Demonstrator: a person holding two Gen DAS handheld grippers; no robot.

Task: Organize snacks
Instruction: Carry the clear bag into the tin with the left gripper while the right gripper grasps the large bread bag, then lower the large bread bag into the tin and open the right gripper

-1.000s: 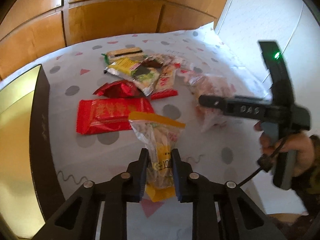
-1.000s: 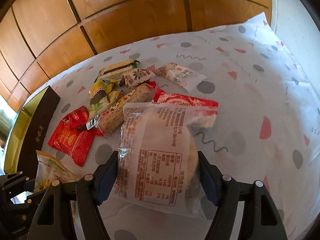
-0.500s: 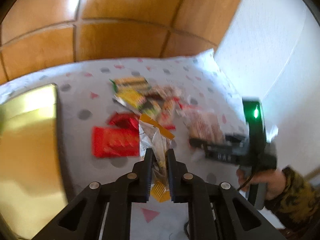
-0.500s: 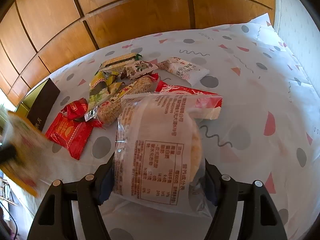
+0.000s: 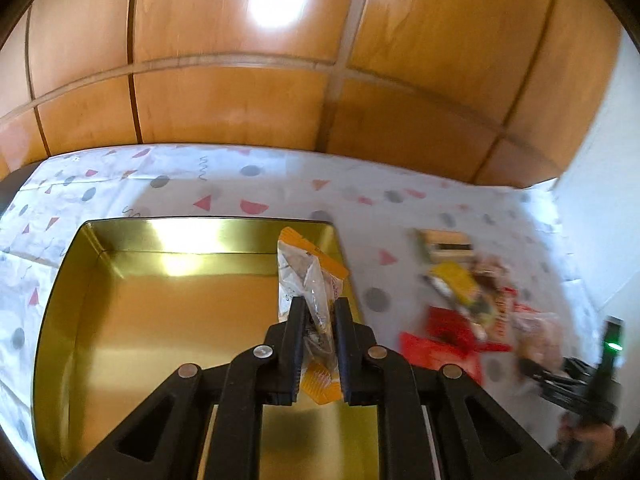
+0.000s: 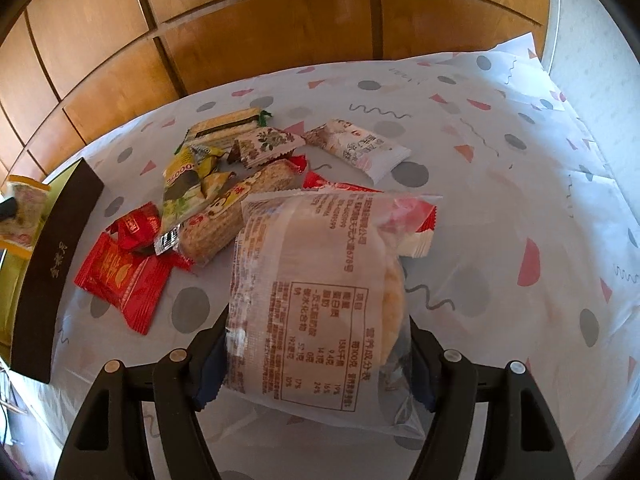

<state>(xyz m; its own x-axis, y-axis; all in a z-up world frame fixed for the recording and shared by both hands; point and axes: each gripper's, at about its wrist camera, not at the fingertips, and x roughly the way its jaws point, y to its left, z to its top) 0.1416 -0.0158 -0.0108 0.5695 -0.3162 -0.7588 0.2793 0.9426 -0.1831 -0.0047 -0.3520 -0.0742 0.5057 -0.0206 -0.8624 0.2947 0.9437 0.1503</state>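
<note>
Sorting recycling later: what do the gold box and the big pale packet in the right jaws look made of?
Gold rectangular box: likely tin-plated metal with a glossy finish, since its walls mirror the light. Large pale printed snack packet: thin translucent plastic film that crinkles, with a round cracker showing through.

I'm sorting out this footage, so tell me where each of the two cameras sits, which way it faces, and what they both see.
Left wrist: on the left gripper, angled down into the gold tin; its fingers pinch an orange-edged snack packet; the right gripper and a hand show at lower right.
Right wrist: on the right gripper, angled down at the snack pile on the patterned cloth; its fingers clamp a clear rice-cracker pack.
Shared: pile, cloth, tin, wood panelling, orange-edged packet.
</note>
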